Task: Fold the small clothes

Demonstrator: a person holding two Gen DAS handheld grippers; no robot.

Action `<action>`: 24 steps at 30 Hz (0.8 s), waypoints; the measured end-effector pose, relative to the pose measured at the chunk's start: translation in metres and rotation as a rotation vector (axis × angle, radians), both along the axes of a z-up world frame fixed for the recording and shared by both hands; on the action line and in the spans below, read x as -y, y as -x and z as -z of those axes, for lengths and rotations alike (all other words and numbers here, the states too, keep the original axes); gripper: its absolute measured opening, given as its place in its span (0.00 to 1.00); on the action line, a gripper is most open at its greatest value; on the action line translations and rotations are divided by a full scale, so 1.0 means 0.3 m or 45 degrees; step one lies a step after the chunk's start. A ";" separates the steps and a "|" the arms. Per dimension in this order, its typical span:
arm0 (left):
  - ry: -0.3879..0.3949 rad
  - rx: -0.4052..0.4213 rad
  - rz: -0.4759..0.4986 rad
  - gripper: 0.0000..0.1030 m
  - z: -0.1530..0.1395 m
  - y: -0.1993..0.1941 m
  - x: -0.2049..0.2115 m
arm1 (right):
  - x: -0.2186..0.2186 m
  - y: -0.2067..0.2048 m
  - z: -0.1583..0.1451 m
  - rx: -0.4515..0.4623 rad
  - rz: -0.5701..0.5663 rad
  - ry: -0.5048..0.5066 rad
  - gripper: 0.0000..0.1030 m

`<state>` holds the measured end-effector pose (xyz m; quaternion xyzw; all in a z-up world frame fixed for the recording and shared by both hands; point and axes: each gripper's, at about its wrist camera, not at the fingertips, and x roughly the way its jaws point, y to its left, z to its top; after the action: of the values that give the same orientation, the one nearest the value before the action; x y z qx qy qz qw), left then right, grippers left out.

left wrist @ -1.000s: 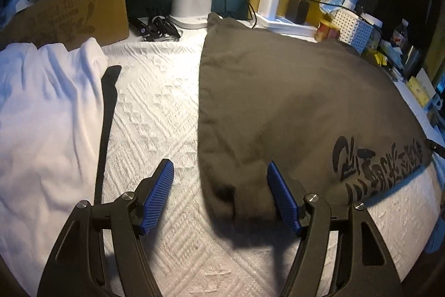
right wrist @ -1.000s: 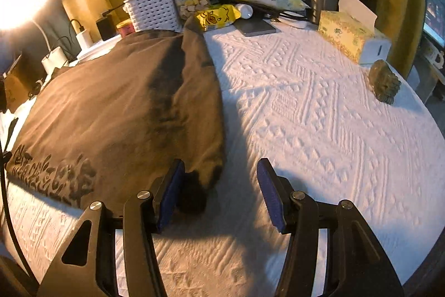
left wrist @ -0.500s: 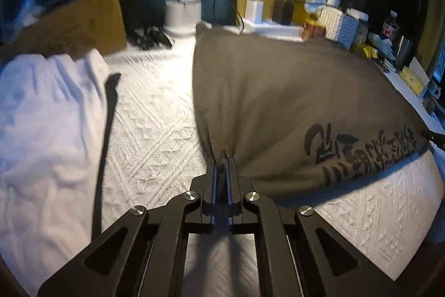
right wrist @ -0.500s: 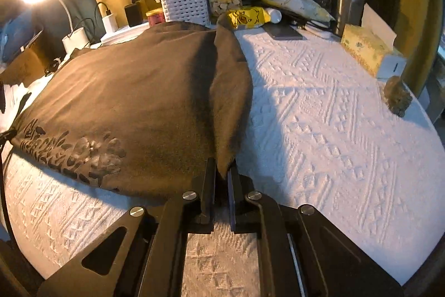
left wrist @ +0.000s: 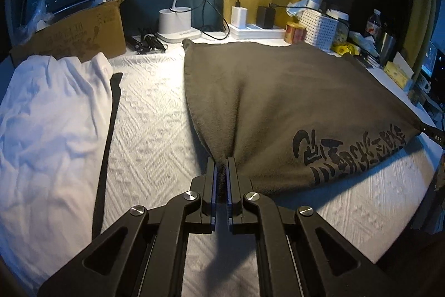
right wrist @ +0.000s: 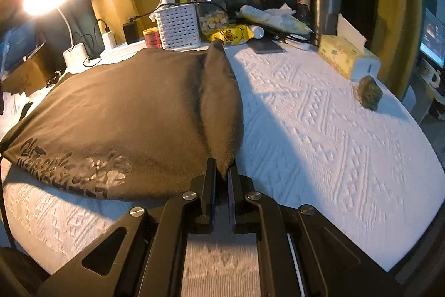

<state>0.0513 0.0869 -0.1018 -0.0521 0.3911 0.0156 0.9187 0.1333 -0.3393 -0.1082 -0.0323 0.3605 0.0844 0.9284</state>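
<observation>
The left claw [left wrist: 221, 166] is clamping the near left corner of the dark olive garment [left wrist: 278, 107], its blue-padded jaws pressed together on a bunched pinch of the cloth. The right claw [right wrist: 221, 171] is gripping the near right corner of that same garment [right wrist: 125, 113] in the same way, with a point of fabric caught between its closed jaws. Both corners are being held just off the white textured cover [right wrist: 319, 130] of the table, so the near hem is hanging taut between the two claws and casting a shadow underneath, while the far part of the garment is lying flat on the cover. Black printed lettering [left wrist: 347, 152] is running along the near hem. On the right side a long fold is standing up from the pinched corner toward the far edge.

A crumpled white garment [left wrist: 50, 124] is lying to the left, well apart from the olive one, with a dark strap [left wrist: 107, 144] running alongside it. Along the far edge are sitting a cardboard box [left wrist: 72, 38], a lit desk lamp [left wrist: 178, 24], chargers on a power strip, a white perforated basket [right wrist: 178, 27], a jar, a steel tumbler [right wrist: 324, 13] and a water bottle. A tissue box [right wrist: 345, 60] and a small dark lump [right wrist: 370, 92] are resting on the cover to the right.
</observation>
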 end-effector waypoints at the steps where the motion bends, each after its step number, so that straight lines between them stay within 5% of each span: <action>1: -0.003 -0.003 0.006 0.04 0.002 0.007 0.002 | 0.004 0.012 0.007 -0.003 0.008 0.002 0.07; 20: 0.026 -0.113 0.000 0.09 0.049 0.060 0.010 | 0.052 0.094 0.043 -0.132 0.032 -0.034 0.08; 24: -0.008 -0.097 -0.041 0.09 0.032 0.038 -0.006 | 0.047 0.080 0.007 -0.108 0.051 -0.009 0.18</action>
<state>0.0400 0.0885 -0.1115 -0.0548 0.4248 0.0334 0.9030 0.1093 -0.3535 -0.1102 -0.0184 0.3997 0.0685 0.9139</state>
